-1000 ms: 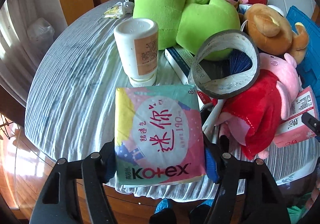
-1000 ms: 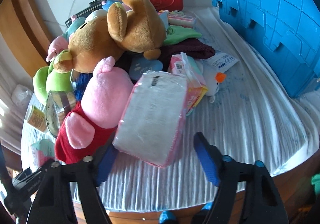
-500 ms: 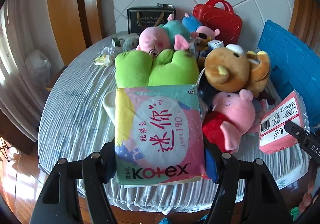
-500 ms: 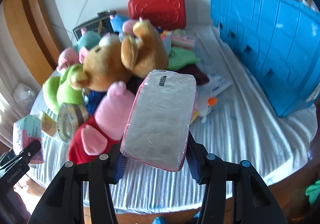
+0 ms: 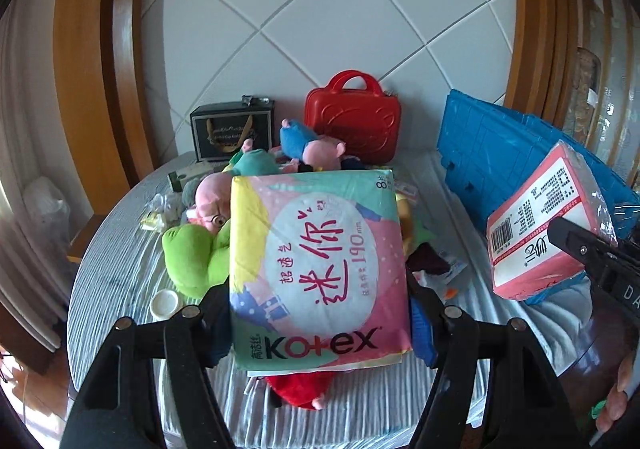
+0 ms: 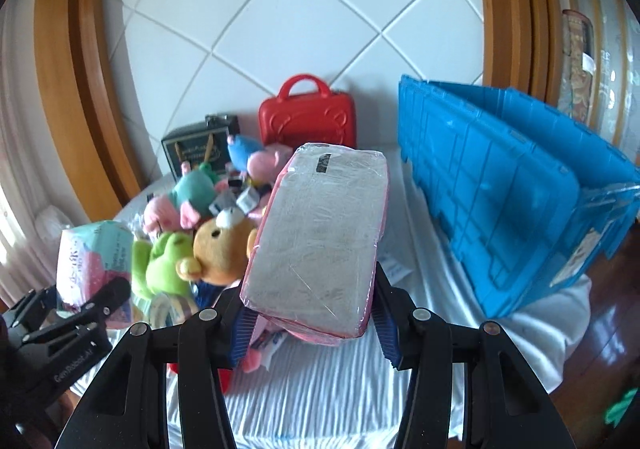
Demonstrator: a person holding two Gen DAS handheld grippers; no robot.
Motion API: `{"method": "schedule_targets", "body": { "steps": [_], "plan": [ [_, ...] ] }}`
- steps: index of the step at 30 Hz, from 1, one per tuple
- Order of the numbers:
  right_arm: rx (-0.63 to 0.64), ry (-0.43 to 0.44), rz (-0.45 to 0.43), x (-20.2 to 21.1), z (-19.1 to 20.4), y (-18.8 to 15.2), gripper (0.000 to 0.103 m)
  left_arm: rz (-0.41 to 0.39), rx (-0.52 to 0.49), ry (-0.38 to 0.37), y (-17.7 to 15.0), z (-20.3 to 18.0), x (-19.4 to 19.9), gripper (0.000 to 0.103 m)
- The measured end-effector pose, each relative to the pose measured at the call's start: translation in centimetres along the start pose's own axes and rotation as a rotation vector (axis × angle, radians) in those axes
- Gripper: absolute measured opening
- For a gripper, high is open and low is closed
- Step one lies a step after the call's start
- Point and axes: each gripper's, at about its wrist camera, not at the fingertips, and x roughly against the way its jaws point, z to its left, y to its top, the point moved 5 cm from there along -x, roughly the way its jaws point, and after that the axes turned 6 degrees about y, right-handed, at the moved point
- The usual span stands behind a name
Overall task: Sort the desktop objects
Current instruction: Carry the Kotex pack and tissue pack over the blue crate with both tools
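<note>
Table (image 6: 328, 381) front bare, toys behind | left tool (image 5: 320, 325) grips Kotex pack (image 5: 320, 265) | right tool (image 6: 308, 325) grips pink pack (image 6: 320, 237)

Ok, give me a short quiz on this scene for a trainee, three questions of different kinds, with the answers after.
1. True or false: the left gripper is shut on the Kotex pack.
2. What does the right gripper hold? A) the red case B) the pink tissue pack C) the brown bear
3. Fill in: the blue crate stands to the ___ of the toy pile in both views.

Key:
1. True.
2. B, the pink tissue pack; the red case and brown bear sit on the table.
3. Right.
</note>
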Motion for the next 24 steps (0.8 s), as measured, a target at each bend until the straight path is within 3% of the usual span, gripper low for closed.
{"method": "schedule_targets", "body": {
  "steps": [9,16,24],
  "plan": [
    [0.015,0.002,-0.121,5.4,-6.1,4.7,0.05,-0.093,-0.073,-0.055,3.2,-10.3,3.2,0.069],
    [0.049,-0.005,-0.184,8.8,-15.1,8.7,0.05,-0.145,-0.094,-0.073,5.5,-21.4,4.6,0.069],
    [0.102,-0.051,-0.217,11.1,-26.1,13.0,0.05,-0.143,-0.104,-0.093,8.0,-33.9,4.4,0.069]
  ]
}}
